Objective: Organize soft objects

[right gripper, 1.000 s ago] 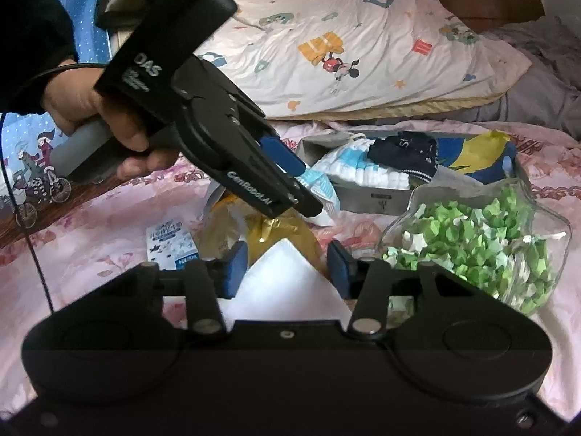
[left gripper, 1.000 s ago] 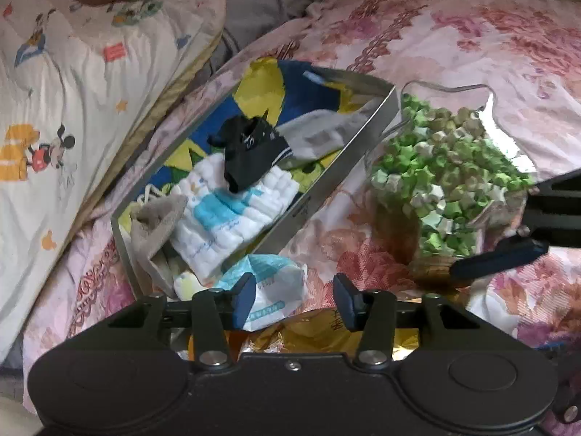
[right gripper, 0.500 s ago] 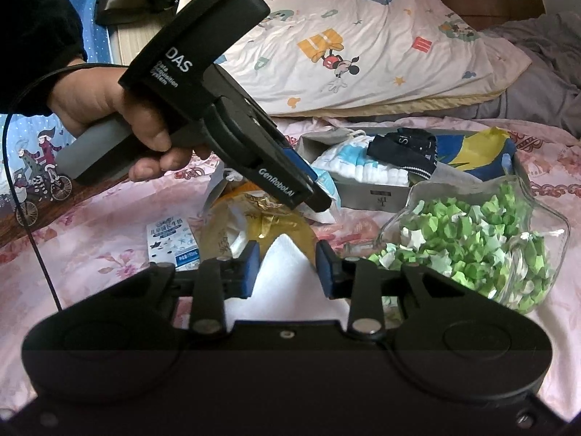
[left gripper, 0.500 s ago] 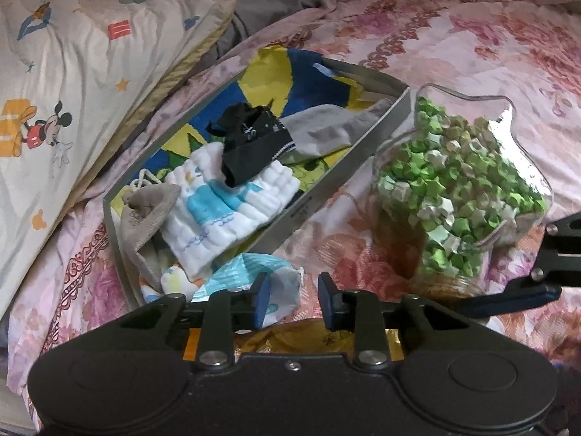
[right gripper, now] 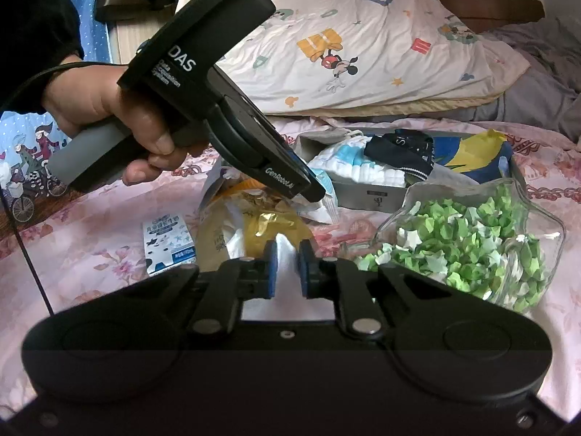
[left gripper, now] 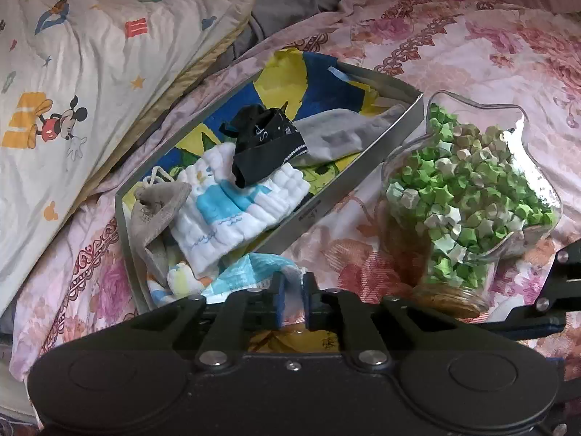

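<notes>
Left gripper (left gripper: pixel 291 299): fingers (left gripper: pixel 277 299) nearly together, a narrow gap between the blue pads, closed on the edge of a blue-and-white wrapped pack (left gripper: pixel 254 272) that lies on the bed just outside the near corner of the grey box (left gripper: pixel 341 196). Right gripper (right gripper: pixel 287 267): fingers (right gripper: pixel 270 272) drawn close and pinching the peak of a white soft sheet (right gripper: pixel 287 290), which rises between them. Directly beyond it sits a yellow-gold bag (right gripper: pixel 261 221), with the left gripper's tip just above, held by a person's hand (right gripper: pixel 109 116). Inside the grey box lie a white-and-blue quilted cloth (left gripper: pixel 236 210), a black garment (left gripper: pixel 265 149) on top of it, a grey sock (left gripper: pixel 337 138) and a beige drawstring pouch (left gripper: pixel 152 210), over a blue-and-yellow lining. A glass jar (left gripper: pixel 468 189) of green and white paper stars stands just beside the box's long wall. A small blue-and-white carton (right gripper: pixel 169 243) lies flat on the pink floral bedspread (left gripper: pixel 472 54). A cartoon-print quilt (left gripper: pixel 72 83) lies behind the box.
</notes>
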A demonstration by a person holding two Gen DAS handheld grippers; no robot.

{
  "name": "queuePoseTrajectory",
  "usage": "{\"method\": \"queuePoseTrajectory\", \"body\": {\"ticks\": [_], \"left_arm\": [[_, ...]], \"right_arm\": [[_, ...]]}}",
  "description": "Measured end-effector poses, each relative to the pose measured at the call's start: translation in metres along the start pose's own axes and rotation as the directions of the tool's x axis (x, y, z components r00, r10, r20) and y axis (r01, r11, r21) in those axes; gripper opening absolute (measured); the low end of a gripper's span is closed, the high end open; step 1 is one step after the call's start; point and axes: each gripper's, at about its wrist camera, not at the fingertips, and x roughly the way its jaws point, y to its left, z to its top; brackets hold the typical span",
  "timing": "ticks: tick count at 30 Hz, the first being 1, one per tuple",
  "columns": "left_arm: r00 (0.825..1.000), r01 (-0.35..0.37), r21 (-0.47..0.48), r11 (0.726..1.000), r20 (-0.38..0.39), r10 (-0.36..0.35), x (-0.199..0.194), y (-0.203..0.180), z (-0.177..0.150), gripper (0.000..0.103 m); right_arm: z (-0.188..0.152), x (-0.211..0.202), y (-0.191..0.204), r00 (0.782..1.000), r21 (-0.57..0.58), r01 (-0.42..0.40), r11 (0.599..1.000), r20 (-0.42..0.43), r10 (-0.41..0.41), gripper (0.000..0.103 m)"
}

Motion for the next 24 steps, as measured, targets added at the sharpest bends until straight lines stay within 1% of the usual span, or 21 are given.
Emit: {"method": "queuePoseTrajectory", "body": {"ticks": [5, 13, 18, 24], "left_arm": [[1.000, 0.010, 0.000, 1.000, 0.018, -0.010, -0.009, -0.004, -0.003, 0.007], [0.997, -0.013, -0.006, 1.000, 0.075, 0.013, -0.033, -0.009, -0.008, 0.006], [0.994, -0.015, -0.033, 0.999, 0.106, 0.018, -0.050, -0.008, -0.012, 0.005], [0.990, -0.025, -0.057, 0.998, 0.140, 0.032, -0.072, -0.006, -0.018, 0.005]], "right_arm": [[0.001, -0.002, 0.001, 1.000, -0.023, 0.001, 1.000, 0.002, -0.001, 0.001], [0.006, -0.007, 0.002, 0.999, -0.053, 0.025, 0.998, 0.029, -0.023, 0.001], [0.013, -0.015, 0.001, 0.996, -0.066, 0.052, 0.997, 0.077, -0.047, 0.000], [0.029, -0.028, -0.004, 0.987, -0.043, 0.095, 0.995, 0.136, -0.088, 0.000]]}}
